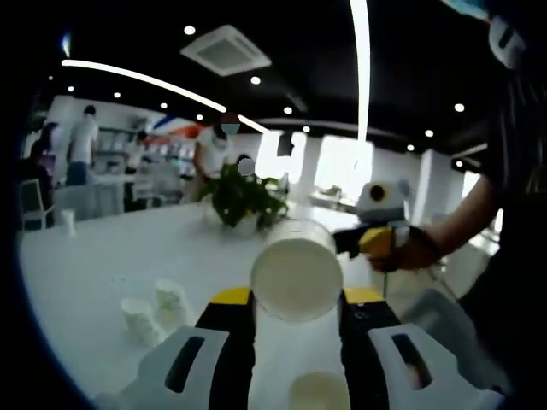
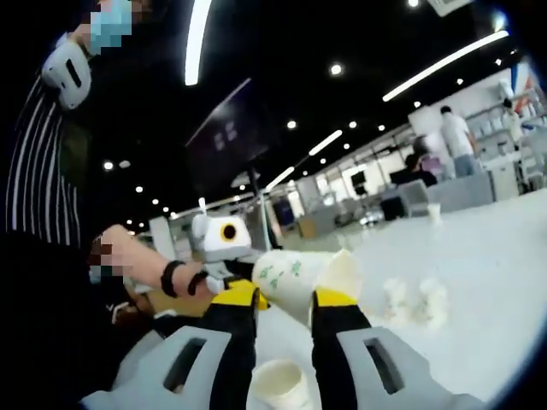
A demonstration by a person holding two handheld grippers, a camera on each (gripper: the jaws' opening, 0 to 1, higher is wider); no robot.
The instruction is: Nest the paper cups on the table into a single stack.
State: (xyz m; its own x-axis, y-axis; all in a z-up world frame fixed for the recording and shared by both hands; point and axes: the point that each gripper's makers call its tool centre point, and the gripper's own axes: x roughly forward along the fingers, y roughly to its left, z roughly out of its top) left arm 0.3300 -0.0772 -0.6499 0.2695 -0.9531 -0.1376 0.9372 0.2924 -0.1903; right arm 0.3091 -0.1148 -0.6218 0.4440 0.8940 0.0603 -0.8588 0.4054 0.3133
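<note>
While both grippers hover above the white table (image 1: 102, 256), each one clamps a paper cup.

Left gripper (image 1: 296, 301) squeezes a held cup (image 1: 296, 266), base toward its camera; right gripper (image 2: 285, 301) pinches a green-printed cup (image 2: 295, 275) lying sideways. Left gripper view adds a potted plant (image 1: 244, 198); two small cups (image 2: 415, 301) stand apart near mid-table.
</note>
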